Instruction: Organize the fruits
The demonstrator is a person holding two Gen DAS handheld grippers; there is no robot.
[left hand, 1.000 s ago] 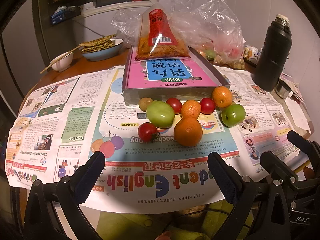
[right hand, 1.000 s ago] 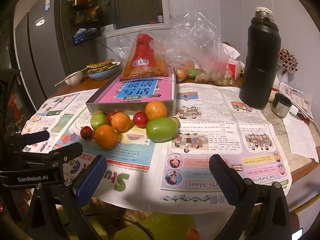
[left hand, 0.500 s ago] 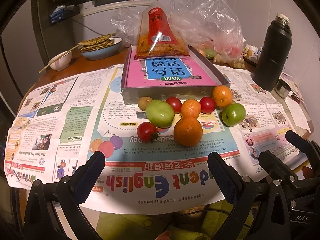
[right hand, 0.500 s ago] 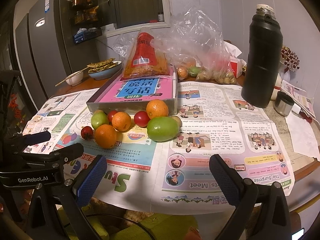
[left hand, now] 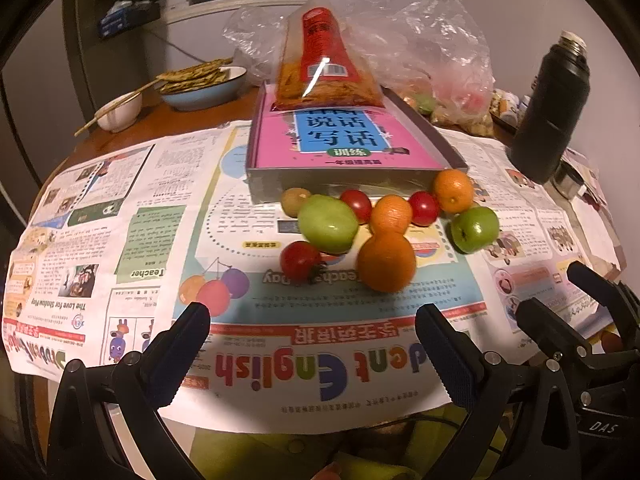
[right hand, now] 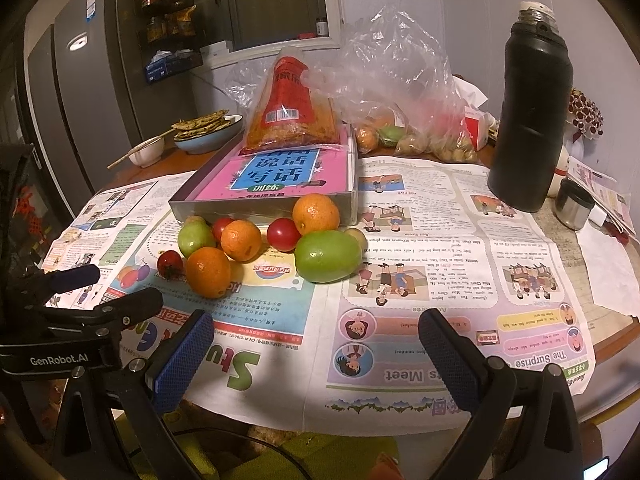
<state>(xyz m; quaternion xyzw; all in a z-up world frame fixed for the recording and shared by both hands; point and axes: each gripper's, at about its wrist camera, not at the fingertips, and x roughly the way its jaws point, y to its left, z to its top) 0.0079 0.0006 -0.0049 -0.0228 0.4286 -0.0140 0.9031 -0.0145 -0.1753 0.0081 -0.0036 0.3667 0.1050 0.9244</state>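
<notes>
Both tongs, left tongs (left hand: pixel 312 344) and right tongs (right hand: pixel 316 344), hang released near the fruit cluster (left hand: pixel 384 232) on the newspaper-covered bench (left hand: pixel 120 216).

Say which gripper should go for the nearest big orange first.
Left. The left gripper is open, with the orange almost straight ahead between its fingers. From the right gripper, also open, it lies off left.

Bare newspaper (left hand: pixel 248 344) lies open between the near desk edge and the fruit cluster (left hand: pixel 384 224), giving clear passage from the front. Behind the fruit a shallow box (right hand: pixel 276 208) with a snack bag (right hand: pixel 292 108) blocks the way; a black flask (right hand: pixel 532 120) stands at right.
</notes>
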